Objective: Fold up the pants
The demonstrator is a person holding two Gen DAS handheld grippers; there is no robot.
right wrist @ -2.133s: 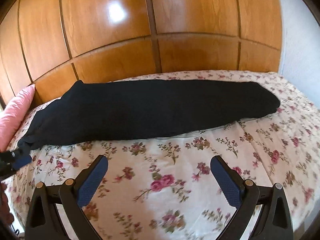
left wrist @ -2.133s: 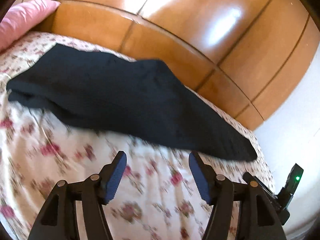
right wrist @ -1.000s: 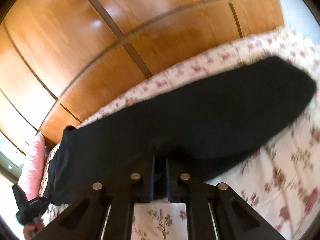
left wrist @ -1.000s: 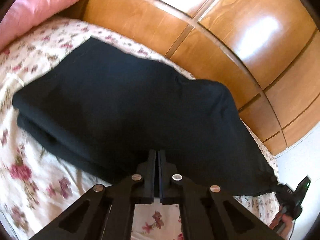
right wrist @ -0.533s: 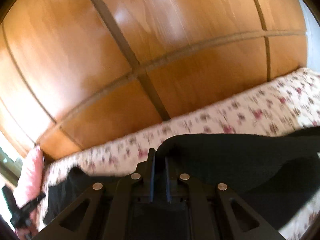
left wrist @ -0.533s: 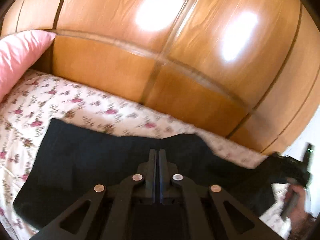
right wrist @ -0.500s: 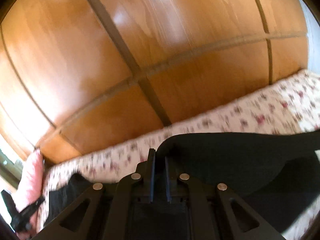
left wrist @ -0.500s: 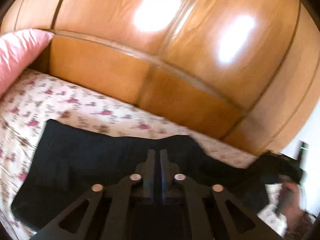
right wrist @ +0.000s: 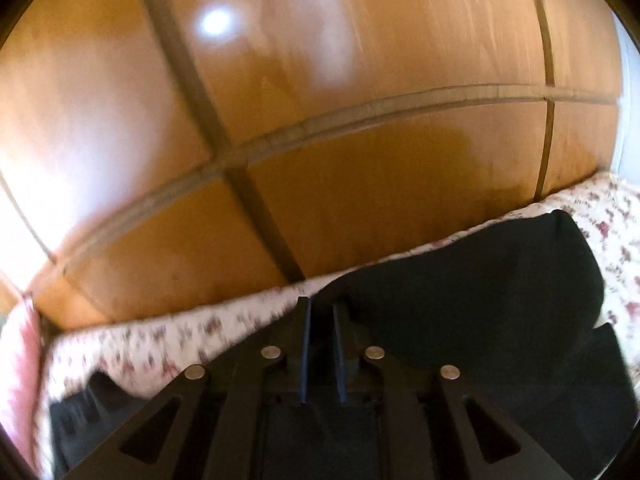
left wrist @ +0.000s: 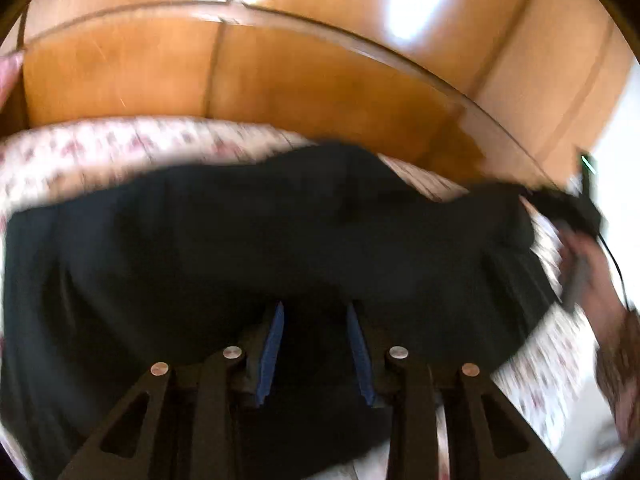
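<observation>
Left wrist view. Left gripper (left wrist: 315,306) low in the centre, angled down over black pants (left wrist: 240,240); jaws opening, blue pads set apart, dark cloth lying in the gap with no visible pinch. Pants spread wide across a floral bed (left wrist: 100,148), covering most of the lower half. Far edge of the cloth wavy, leaving a strip of bare sheet between it and the wooden panelling (left wrist: 320,92) behind. Left edge of the cloth straight, close to the frame border. Right end bunched and raised beside a blurred hand (left wrist: 588,268). Corner of a pink pillow (left wrist: 10,68) at the far left. Open sheet at lower right, toward the near edge of the bed.

Right wrist view. Right gripper (right wrist: 321,308) pointing toward the panelling; jaws opening, gap narrow, dark cloth within it, pressure on the cloth not discernible. Pants to the right of and beneath the jaws, with a rounded folded edge near the far right. Narrow band of bare sheet between cloth and panelling, widening to the left toward the pillow. Free room chiefly on that left side.
</observation>
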